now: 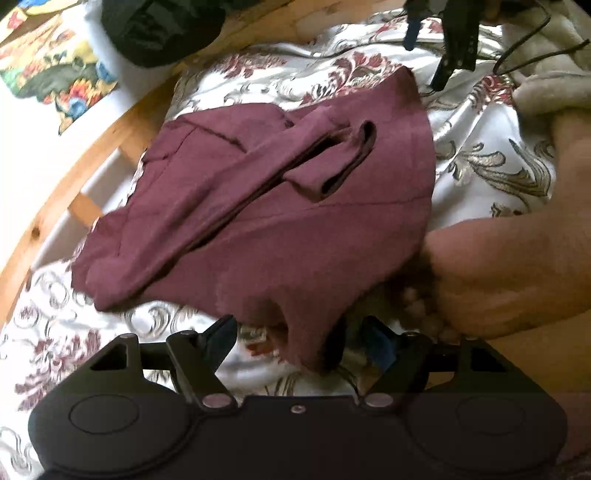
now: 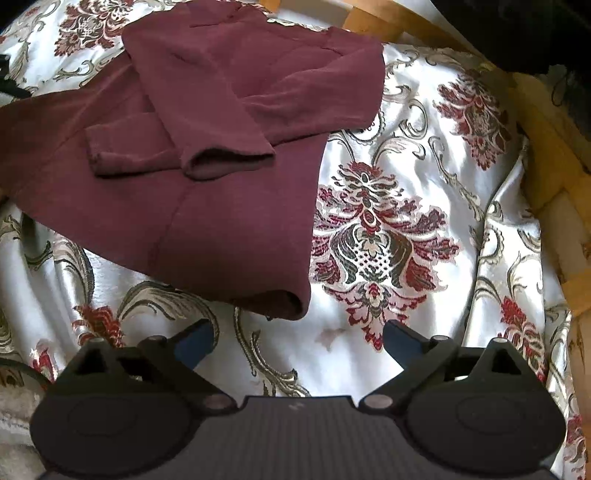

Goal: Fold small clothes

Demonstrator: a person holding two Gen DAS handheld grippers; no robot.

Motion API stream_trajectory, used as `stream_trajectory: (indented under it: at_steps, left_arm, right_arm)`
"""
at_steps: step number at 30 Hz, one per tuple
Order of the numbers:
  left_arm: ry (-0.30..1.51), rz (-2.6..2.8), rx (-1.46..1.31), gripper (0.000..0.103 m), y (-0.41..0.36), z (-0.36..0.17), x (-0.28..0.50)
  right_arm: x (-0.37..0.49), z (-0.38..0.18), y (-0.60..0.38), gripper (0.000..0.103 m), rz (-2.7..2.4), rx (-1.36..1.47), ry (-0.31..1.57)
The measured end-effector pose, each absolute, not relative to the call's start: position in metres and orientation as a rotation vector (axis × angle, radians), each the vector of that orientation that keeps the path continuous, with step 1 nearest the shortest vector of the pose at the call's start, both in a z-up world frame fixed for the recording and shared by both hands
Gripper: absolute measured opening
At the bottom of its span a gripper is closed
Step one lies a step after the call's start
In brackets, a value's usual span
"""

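1. Lying on a white satin bedcover (image 2: pixel 424 155) patterned with red flowers, a maroon top (image 2: pixel 207 173) is seen with both sleeves crossed over its front.
2. The left gripper (image 1: pixel 299 336) is held with its jaws apart; a drooping corner of the maroon top (image 1: pixel 258 206) hangs between them, but no clamping on it is shown.
3. The right gripper (image 2: pixel 297 341) is held with its jaws wide apart and nothing between them; the hem corner of the garment lies just ahead of them, slightly to the left.
4. A bare forearm (image 1: pixel 517 266) is pressed in just right of the left jaws, touching the garment's edge.
5. Ahead and left of the left jaws, a wooden bed rail (image 1: pixel 92 162) is seen, with a black bag (image 1: pixel 159 26) beyond it.
6. Open bedcover is left to the right of the right jaws, bounded by the wooden rail (image 2: pixel 546 155).
7. A beige blanket (image 1: pixel 554 74) with a dark cable is bunched far ahead and right of the left jaws.
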State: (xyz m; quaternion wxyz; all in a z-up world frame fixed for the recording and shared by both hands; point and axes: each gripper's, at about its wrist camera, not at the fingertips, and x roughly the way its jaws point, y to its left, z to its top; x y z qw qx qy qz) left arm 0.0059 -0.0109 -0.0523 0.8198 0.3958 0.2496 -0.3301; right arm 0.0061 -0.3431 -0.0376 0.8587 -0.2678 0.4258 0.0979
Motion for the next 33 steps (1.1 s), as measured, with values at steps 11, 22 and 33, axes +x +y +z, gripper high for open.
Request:
stream_trajectory:
  at_steps: [11, 22, 33]
  left_arm:
    - [0.449, -0.748, 0.866, 0.071, -0.015, -0.053, 0.006]
    - [0.410, -0.807, 0.860, 0.025, -0.016, -0.055, 0.006]
    - [0.405, -0.706, 0.663, 0.006, 0.012, -0.041, 0.013]
  right_arm:
    - [-0.004, -0.068, -0.303, 0.098, 0.315, -1.038, 0.723]
    - [0.005, -0.077, -0.297, 0.038, 0.457, -0.959, 0.673]
    - [-0.006, -0.035, -0.296, 0.006, 0.388, -0.796, 0.539]
